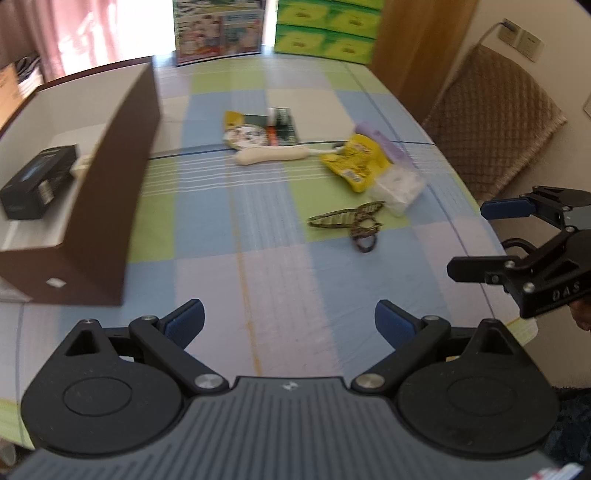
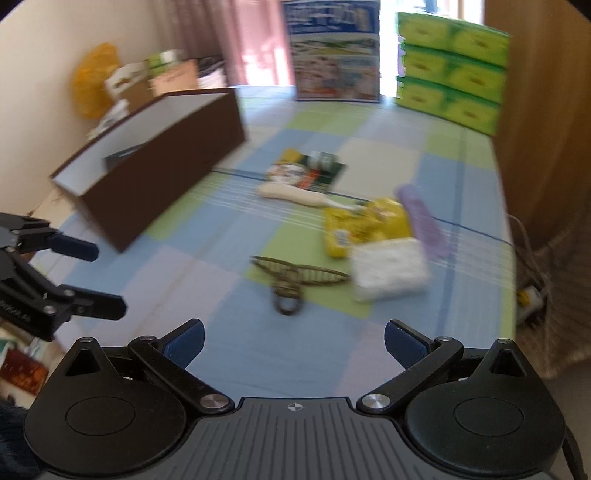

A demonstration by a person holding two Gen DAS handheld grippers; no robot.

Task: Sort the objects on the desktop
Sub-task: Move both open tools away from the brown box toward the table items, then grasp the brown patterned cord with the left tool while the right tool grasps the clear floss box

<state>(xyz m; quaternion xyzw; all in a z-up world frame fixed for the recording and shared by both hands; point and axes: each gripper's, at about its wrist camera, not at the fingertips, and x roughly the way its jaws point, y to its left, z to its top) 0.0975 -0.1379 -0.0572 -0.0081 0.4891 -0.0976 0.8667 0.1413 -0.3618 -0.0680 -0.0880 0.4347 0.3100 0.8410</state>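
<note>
Several loose items lie mid-table on the checked cloth [image 1: 280,280]: patterned scissors [image 1: 354,221] [image 2: 295,280], a yellow packet [image 1: 354,162] [image 2: 364,225], a white tissue pack [image 1: 399,188] [image 2: 389,271], a purple object [image 1: 384,144] [image 2: 424,221], a cream handle [image 1: 273,155] [image 2: 291,195] and a dark green packet [image 1: 266,129] [image 2: 306,171]. A brown box [image 1: 110,206] [image 2: 162,184] with a white inside stands at the left and holds a black carton [image 1: 37,184]. My left gripper [image 1: 289,325] [image 2: 108,279] is open and empty near the front edge. My right gripper [image 2: 294,341] [image 1: 467,239] is open and empty too, short of the scissors.
Stacked green boxes [image 1: 328,33] [image 2: 450,70] and a picture box [image 1: 219,31] [image 2: 336,55] stand at the table's far end. A wooden panel [image 1: 417,48] and a chair with a brown cushion [image 1: 495,122] are on the right. Clutter lies left of the table [image 2: 110,85].
</note>
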